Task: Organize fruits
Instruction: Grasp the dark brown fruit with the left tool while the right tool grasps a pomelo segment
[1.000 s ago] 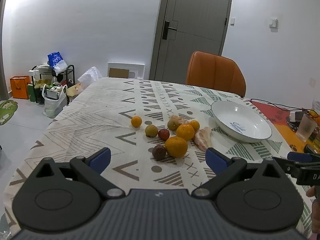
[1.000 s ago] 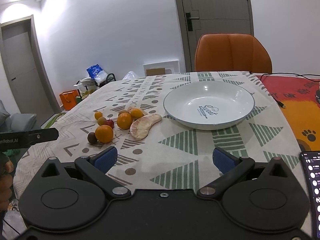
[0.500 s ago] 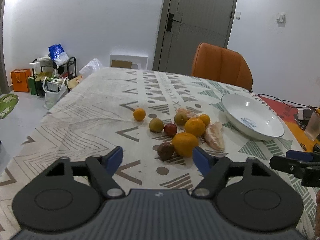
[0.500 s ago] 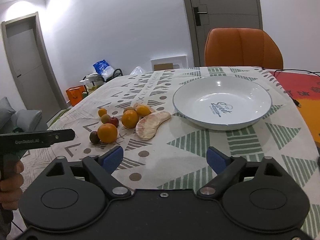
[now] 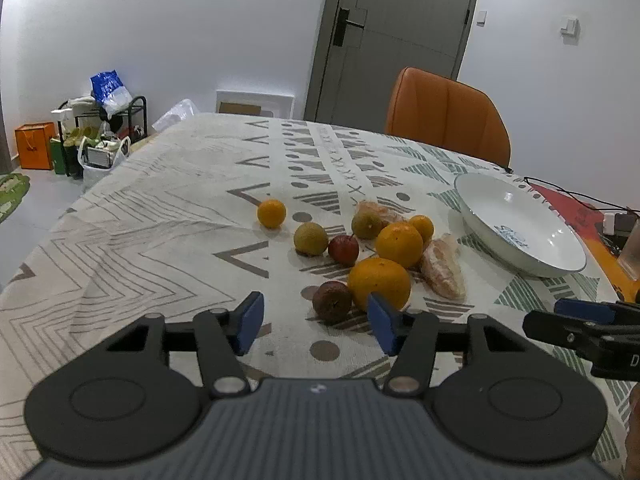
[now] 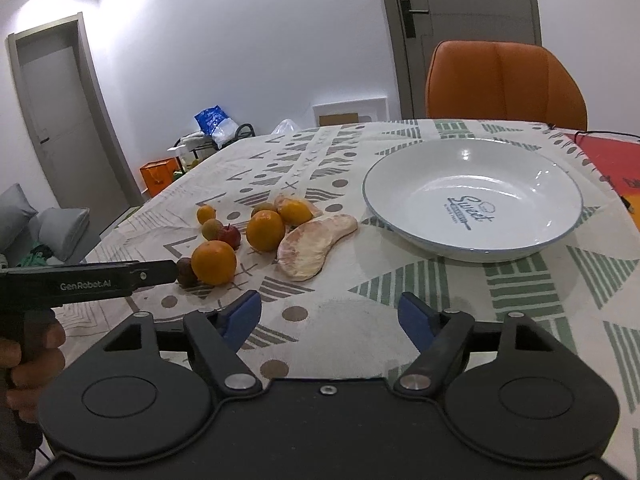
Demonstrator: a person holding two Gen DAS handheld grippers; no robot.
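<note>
Both the left gripper [image 5: 316, 322] and the right gripper [image 6: 330, 318] hover with jaws apart and empty; closing on the wrinkled dark-brown round fruit [image 5: 332, 302] could knock the touching large orange [image 5: 379, 283] rolling.

The left wrist view looks forward along the left hand-held gripper [image 5: 315, 323], low over the cloth-covered table [image 5: 168, 216], near the cluster of orange, green and red fruits [image 5: 372, 252] at centre frame. The right wrist view sits behind the right hand-held gripper [image 6: 329, 317] and faces the white round ceramic plate [image 6: 400, 176] at upper right. Both views share the fruits, the plate, the orange leather chair [image 5: 444, 116] and the grey door [image 5: 396, 36].
</note>
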